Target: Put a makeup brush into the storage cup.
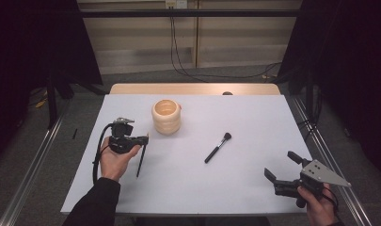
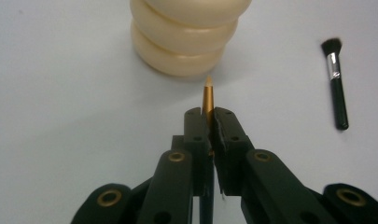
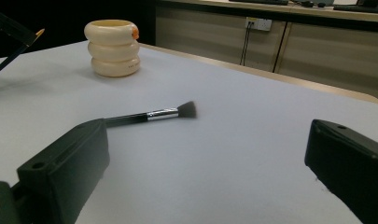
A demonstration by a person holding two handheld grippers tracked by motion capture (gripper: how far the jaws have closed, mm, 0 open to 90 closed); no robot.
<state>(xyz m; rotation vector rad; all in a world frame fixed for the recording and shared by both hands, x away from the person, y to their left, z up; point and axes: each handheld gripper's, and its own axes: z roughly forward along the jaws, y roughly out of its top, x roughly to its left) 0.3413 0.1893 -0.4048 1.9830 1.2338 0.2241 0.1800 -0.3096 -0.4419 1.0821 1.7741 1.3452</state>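
Note:
My left gripper (image 1: 144, 140) is shut on a thin brush (image 1: 140, 162) with a black handle, a gold ferrule and a pale tip (image 2: 208, 89). It hangs above the white table, just left of and nearer than the cream ribbed cup (image 1: 167, 117). In the left gripper view the tip points at the cup's base (image 2: 184, 51). A black makeup brush (image 1: 218, 147) with a silver ferrule lies flat mid-table. My right gripper (image 1: 280, 164) is held open near the front right corner, with its jaws wide apart and nothing between them. Ahead of it lies the makeup brush (image 3: 149, 115).
The white table top (image 1: 254, 117) has a wooden strip along its far edge. Metal rails run along both sides at floor level. Dark curtains stand left and right, and cables hang on the wall behind. The cup (image 3: 113, 46) stands far left in the right gripper view.

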